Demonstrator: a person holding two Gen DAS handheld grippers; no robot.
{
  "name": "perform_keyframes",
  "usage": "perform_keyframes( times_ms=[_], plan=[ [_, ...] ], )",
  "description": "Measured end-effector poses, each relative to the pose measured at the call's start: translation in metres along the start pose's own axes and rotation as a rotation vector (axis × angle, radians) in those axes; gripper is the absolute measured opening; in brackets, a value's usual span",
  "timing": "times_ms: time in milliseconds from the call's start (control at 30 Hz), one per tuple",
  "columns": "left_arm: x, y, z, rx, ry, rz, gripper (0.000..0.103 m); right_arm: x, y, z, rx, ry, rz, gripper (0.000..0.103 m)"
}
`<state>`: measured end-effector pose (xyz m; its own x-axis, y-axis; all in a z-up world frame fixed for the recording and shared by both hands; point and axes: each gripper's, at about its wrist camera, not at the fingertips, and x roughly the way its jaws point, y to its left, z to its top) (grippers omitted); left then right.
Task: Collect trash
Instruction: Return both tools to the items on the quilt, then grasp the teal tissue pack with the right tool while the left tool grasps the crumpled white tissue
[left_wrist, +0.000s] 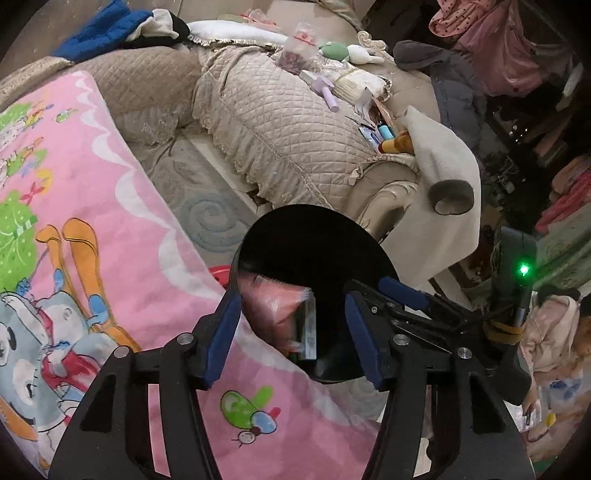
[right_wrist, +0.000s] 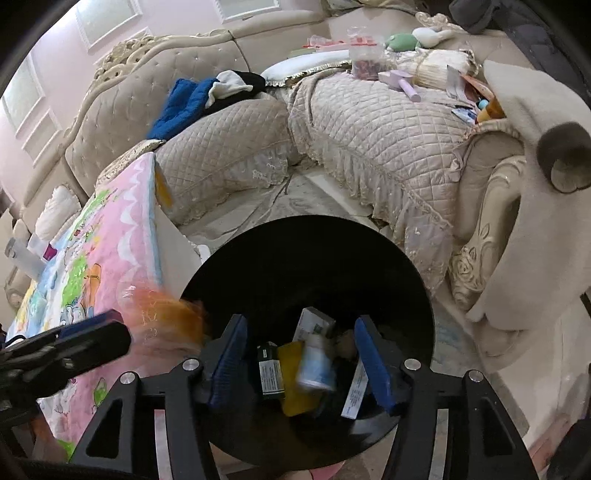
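Note:
A black round trash bin (left_wrist: 314, 236) stands on the floor between the pink cartoon blanket and the sofa; in the right wrist view its rim (right_wrist: 417, 280) fills the lower middle. My left gripper (left_wrist: 290, 332) is open over the bin, and a blurred pink plastic wrapper (left_wrist: 273, 310) is falling between its fingers. My right gripper (right_wrist: 301, 363) is open above the bin; a blurred white and blue bottle (right_wrist: 316, 363) drops between its fingers onto boxes (right_wrist: 314, 325) and a yellow packet (right_wrist: 291, 391) inside. The left gripper (right_wrist: 88, 336) shows at left beside an orange blurred wrapper (right_wrist: 162, 314).
A pink cartoon blanket (left_wrist: 92, 258) covers the surface at left. A quilted beige sofa (left_wrist: 288, 122) lies beyond, strewn with a snack bag (left_wrist: 295, 55), a purple brush (left_wrist: 327, 90), a green plush toy (left_wrist: 334, 50) and blue cloth (left_wrist: 99, 31). A beige hooded garment (left_wrist: 443, 177) hangs over the armrest.

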<state>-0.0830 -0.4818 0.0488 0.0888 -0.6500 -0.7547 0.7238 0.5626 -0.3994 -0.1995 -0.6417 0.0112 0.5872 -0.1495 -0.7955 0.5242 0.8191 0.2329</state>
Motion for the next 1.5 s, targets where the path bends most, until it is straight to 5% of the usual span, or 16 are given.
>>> perform_keyframes(
  times_ms=[267,667,1100,1500],
  plan=[
    [-0.028,0.023,-0.008,-0.006,-0.023,0.140,0.058,0.001,0.018,-0.006,-0.013,0.022,0.033,0.058],
    [-0.094,0.086,-0.040,-0.089,-0.079,0.290,0.058,-0.013,0.109,-0.004,-0.154,0.006,0.132,0.061],
    [-0.198,0.191,-0.080,-0.278,-0.145,0.456,0.058,0.015,0.248,-0.025,-0.333,0.084,0.298,0.066],
    [-0.285,0.318,-0.131,-0.569,-0.212,0.573,0.058,0.053,0.397,-0.048,-0.607,0.140,0.425,0.071]
  ],
)
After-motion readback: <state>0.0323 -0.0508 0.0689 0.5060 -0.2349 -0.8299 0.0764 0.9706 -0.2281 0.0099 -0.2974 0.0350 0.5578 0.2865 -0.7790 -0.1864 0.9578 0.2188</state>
